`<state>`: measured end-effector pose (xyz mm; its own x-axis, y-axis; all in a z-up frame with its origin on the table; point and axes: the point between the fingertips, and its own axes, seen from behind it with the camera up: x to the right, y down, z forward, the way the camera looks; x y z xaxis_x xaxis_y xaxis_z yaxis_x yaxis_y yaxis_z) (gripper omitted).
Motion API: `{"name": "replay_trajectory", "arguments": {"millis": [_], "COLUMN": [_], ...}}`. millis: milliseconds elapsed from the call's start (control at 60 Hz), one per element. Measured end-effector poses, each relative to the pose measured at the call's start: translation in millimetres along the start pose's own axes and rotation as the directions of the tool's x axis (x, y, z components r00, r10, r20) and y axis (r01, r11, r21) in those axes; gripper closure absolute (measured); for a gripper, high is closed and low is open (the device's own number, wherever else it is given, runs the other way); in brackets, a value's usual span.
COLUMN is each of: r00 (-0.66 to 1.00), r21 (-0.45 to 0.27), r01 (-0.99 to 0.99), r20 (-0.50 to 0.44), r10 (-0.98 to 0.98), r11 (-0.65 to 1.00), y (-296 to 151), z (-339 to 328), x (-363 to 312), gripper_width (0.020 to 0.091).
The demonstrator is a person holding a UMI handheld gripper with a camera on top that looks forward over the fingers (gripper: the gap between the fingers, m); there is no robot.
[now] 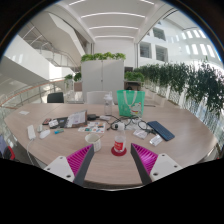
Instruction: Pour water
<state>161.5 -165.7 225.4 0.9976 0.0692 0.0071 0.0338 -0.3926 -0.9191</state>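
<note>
Seen from a handheld gripper [110, 163] above a round wooden table [60, 152] in a bright atrium: magenta-padded fingers [78, 160] spread wide, holding nothing, tips hanging short of the clutter. Just ahead of the gap between them, a small red cup [119, 148] standing on the tabletop, apart from both pads. Left of the red cup, a clear glass [96, 143], upright. Beyond the red cup, toward the middle of the table, a scatter of small items too fine to name, with what looks like a pair of glasses [139, 126] among them. Right of the red cup, a dark flat device, likely a tablet or phone [160, 130], lying flat. Far behind the red cup, at the opposite edge of the table, a green bag [129, 102] standing upright, beside pale boxes [98, 98]. Well to the left of the red cup, papers and what appears to be a laptop [73, 119], plus small pale containers [32, 131] near the rim. Past the table, a white cabinet topped with plants [103, 71], and a hedge of greenery [185, 82] running along the right. No water source clearly identifiable among the tabletop items.
</note>
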Motion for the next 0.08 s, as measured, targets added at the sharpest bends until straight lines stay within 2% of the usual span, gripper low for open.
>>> {"name": "replay_trajectory", "arguments": {"millis": [83], "r00": [1.0], "r21": [0.003], "r01": [-0.006], "r20": [0.0], "r10": [0.006], "r11": [1.0], "y": [-9.1], "z": [-27.9], "x": [-12.9], "gripper_width": [0.029]}}
